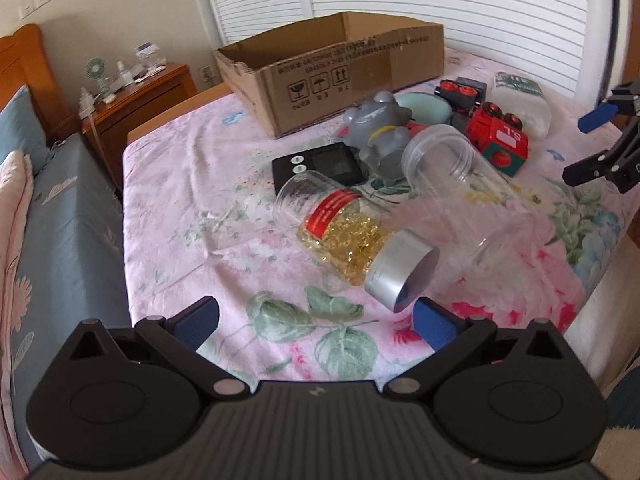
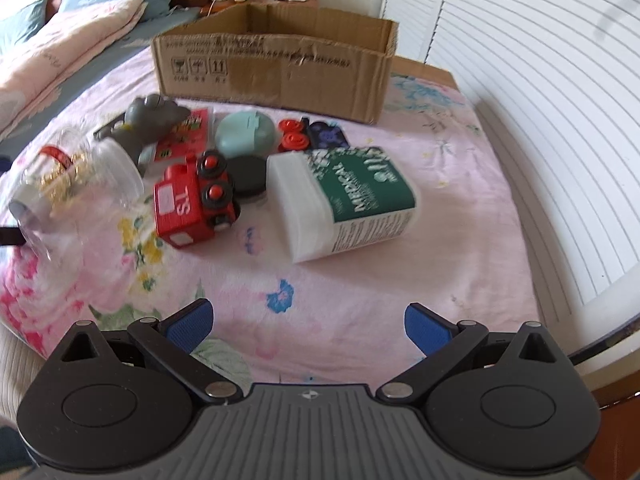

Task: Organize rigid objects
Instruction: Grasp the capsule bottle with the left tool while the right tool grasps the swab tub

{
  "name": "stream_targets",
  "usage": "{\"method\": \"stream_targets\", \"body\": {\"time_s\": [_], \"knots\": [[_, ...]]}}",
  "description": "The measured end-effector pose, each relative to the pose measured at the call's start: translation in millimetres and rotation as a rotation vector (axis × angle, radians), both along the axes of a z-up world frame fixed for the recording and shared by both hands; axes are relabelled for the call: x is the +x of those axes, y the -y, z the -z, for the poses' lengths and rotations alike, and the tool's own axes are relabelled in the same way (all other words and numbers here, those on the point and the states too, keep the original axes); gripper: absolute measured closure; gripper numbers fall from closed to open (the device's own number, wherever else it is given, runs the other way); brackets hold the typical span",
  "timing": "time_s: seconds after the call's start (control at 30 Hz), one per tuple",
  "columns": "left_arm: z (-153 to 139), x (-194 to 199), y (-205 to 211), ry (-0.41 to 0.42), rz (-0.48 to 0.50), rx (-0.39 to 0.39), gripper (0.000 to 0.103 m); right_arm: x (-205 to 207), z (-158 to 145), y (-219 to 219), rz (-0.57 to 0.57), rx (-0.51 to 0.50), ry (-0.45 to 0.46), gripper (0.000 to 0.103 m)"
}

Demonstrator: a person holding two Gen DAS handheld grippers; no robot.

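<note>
An open cardboard box (image 1: 340, 72) stands at the far side of the flowered pink cloth; it also shows in the right wrist view (image 2: 276, 68). Before it lie a jar of gold capsules with a silver lid (image 1: 352, 236), an empty clear jar (image 1: 460, 188), a grey toy animal (image 1: 380, 128), a black digital scale (image 1: 320, 164), a red toy train (image 2: 196, 200) and a white container with a green label (image 2: 344, 204). My left gripper (image 1: 316, 320) is open and empty, just short of the silver lid. My right gripper (image 2: 308, 324) is open and empty, short of the white container.
A teal round case (image 2: 244, 134), a black lid (image 2: 248, 176), red wheels (image 2: 294, 136) and a flat red packet (image 2: 188, 136) lie among the toys. A bed with pillows (image 1: 48, 216) runs along the left, with a wooden nightstand (image 1: 136, 96) behind. White louvred doors (image 2: 540, 120) stand to the right.
</note>
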State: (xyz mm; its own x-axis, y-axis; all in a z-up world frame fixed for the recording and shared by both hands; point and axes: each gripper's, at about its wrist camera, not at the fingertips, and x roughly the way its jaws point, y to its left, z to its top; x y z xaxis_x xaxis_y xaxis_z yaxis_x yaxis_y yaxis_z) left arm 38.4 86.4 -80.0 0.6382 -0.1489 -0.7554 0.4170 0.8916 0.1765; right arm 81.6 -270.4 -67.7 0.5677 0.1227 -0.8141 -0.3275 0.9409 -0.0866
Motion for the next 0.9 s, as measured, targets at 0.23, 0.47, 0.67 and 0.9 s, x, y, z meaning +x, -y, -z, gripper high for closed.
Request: {"method": "stream_targets", "body": {"time_s": [0.23, 0.47, 0.67, 0.9], "knots": [[1, 23, 2, 0.009, 0.116, 0.006, 0.001, 2, 5, 7, -0.027, 0.06, -0.01, 0.0], [2, 47, 6, -0.009, 0.185, -0.02, 0.001, -5, 8, 9, -0.032, 0.076, 0.037, 0.0], [3, 57, 8, -0.046, 0.169, -0.059, 0.001, -4, 8, 8, -0.016, 0.076, 0.04, 0.0], [2, 55, 13, -0.024, 0.132, -0.086, 0.001, -2, 8, 6, -0.005, 0.074, 0.033, 0.0]]}}
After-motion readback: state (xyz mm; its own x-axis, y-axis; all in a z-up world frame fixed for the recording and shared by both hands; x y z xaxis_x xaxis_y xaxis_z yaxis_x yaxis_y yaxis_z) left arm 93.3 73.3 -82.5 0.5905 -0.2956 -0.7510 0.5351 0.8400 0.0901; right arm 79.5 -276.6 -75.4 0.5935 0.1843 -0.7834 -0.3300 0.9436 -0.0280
